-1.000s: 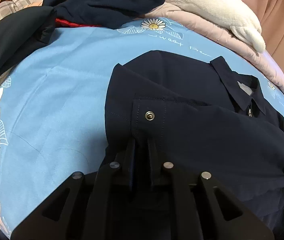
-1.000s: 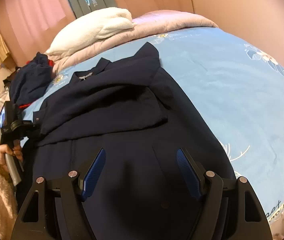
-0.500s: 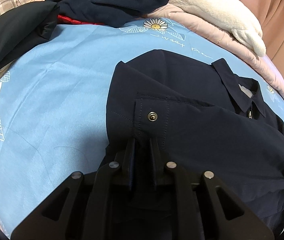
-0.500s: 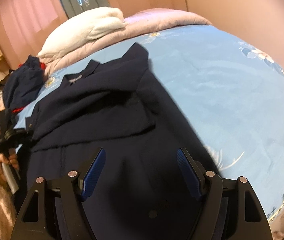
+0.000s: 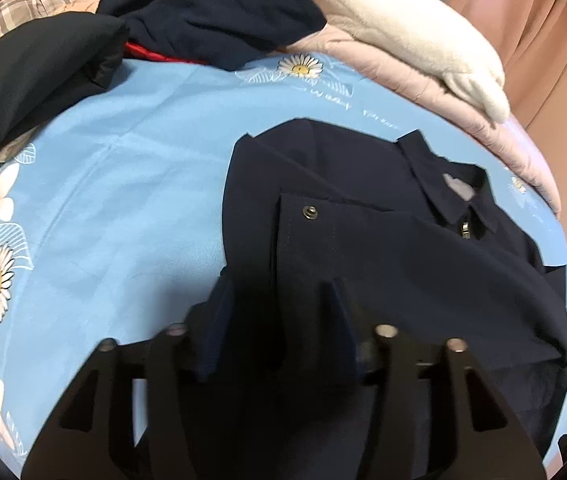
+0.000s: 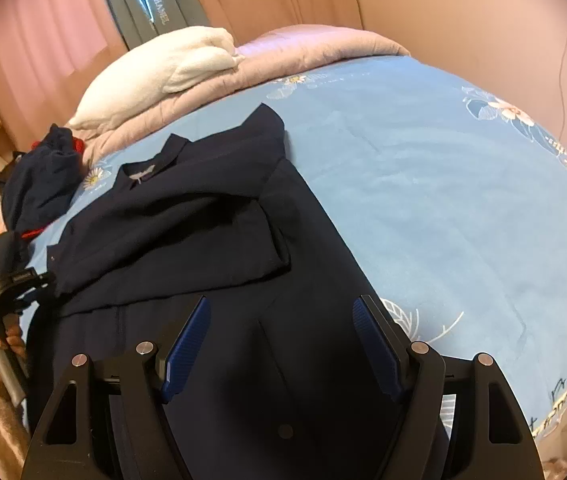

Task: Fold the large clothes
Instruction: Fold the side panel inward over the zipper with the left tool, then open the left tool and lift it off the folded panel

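Jacket: we see a navy jacket [image 6: 211, 240] lying flat on the blue floral bedsheet [image 6: 443, 208], 1 sleeve folded across its chest.
Left gripper [image 5: 279, 312]: our jaws are opening, the snap-buttoned cuff [image 5: 311, 220] lying loose between them.
Right gripper [image 6: 283, 344]: we hold it wide apart above the jacket's lower body, gripping nothing.

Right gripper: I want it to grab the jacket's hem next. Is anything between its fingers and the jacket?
Nothing visible. The right gripper hangs open directly over the navy jacket, with only its fabric beneath. The left gripper, its jaws opening, sits off at the sleeve cuff.
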Motion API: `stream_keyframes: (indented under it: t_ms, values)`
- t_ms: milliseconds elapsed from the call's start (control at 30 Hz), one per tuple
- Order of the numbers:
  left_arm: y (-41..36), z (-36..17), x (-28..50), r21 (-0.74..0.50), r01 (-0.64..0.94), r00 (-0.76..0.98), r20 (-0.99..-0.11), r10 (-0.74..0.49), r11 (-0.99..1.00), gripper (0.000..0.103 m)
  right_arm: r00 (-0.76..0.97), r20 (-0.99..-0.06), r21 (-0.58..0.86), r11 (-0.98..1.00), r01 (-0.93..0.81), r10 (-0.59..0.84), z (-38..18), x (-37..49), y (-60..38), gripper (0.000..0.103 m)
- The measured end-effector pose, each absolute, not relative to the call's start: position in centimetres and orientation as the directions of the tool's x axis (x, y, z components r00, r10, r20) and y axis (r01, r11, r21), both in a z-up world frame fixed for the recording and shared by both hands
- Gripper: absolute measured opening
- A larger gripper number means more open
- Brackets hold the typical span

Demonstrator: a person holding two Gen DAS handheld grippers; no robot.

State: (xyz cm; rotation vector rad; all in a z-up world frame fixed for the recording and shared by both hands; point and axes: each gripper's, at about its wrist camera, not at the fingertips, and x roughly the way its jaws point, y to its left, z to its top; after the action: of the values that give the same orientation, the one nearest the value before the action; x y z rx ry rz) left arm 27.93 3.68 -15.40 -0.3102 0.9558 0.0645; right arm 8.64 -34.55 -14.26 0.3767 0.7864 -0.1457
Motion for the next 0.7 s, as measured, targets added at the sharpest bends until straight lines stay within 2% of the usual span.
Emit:
stream_keyframes:
  t_ms: [67,133,167,200,367,500,700]
  values:
    - [3.7,-14.5,27.0,-0.218,-0.190,0.588,-0.806,-0.066,0.957,0.070,0.710,-0.704,0.269,0.927,0.262,0.003,-13.7,8.3,-34.5,0.075]
    - [3.6,-13.3,26.1,-0.191,-0.183,0.601,-0.798,-0.044,0.964,0.081,0.722,-0.692,0.270,0.928,0.257,0.002,-13.2,7.9,-34.4,0.075]
    - [3.7,-12.5,25.3,-0.185,-0.183,0.608,-0.793,-0.036,0.966,0.090,0.728,-0.686,0.272,0.928,0.253,0.003,-13.0,7.8,-34.4,0.075]
    - [3.8,-11.9,24.5,-0.196,-0.183,0.619,-0.784,-0.041,0.963,0.094,0.735,-0.678,0.274,0.930,0.247,0.005,-12.8,7.6,-34.4,0.075]
    - [4.1,-9.0,20.9,-0.212,-0.166,0.643,-0.764,-0.058,0.963,0.098,0.749,-0.662,0.278,0.934,0.224,0.017,-12.1,7.2,-34.0,0.075]
    - [3.6,-6.4,17.8,-0.142,-0.155,0.669,-0.743,-0.002,0.978,0.103,0.770,-0.638,0.275,0.941,0.198,0.025,-11.1,6.4,-33.3,0.075]
    - [3.8,-3.8,11.6,-0.132,-0.157,0.717,-0.696,0.022,0.979,0.103,0.802,-0.597,0.252,0.953,0.166,0.019,-9.2,5.2,-32.6,0.075]
